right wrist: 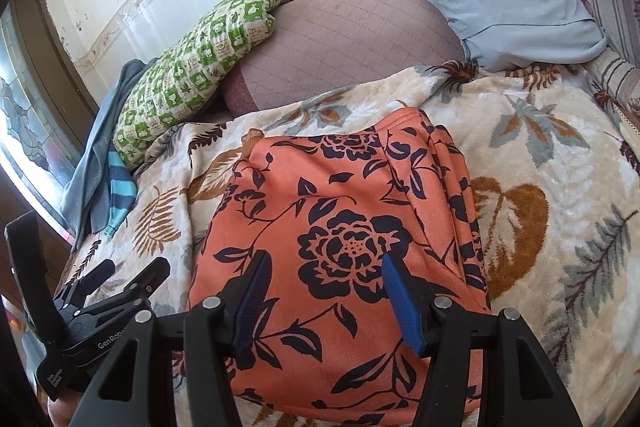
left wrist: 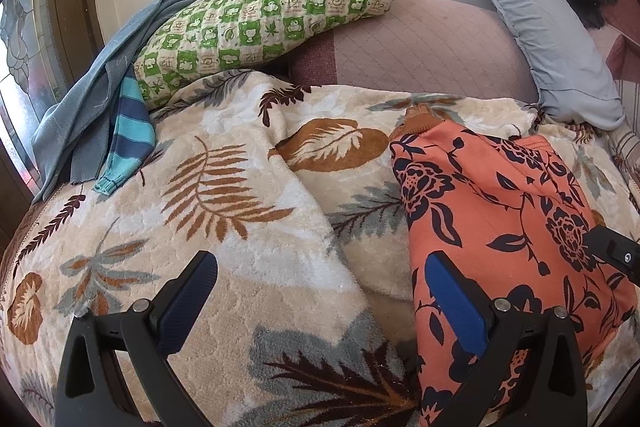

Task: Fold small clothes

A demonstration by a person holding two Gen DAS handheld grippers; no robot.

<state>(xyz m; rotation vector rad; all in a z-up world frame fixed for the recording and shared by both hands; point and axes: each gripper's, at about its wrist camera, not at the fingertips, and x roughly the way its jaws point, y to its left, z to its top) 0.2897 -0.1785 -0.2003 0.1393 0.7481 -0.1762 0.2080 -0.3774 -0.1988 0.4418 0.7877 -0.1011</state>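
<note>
Both tools gape empty, the right tool (right wrist: 324, 287) over the folded orange garment (right wrist: 340, 227), the left tool (left wrist: 320, 291) beside its left edge above bare blanket (left wrist: 240, 227).

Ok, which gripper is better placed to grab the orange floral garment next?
Right. The right gripper hangs open directly over the orange floral garment, while the left gripper mostly straddles the leaf-print blanket beside it.

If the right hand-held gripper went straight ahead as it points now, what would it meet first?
Most likely the orange floral garment lying on the leaf-print blanket; the open right hand-held gripper already sits over it, though height is unclear.
</note>
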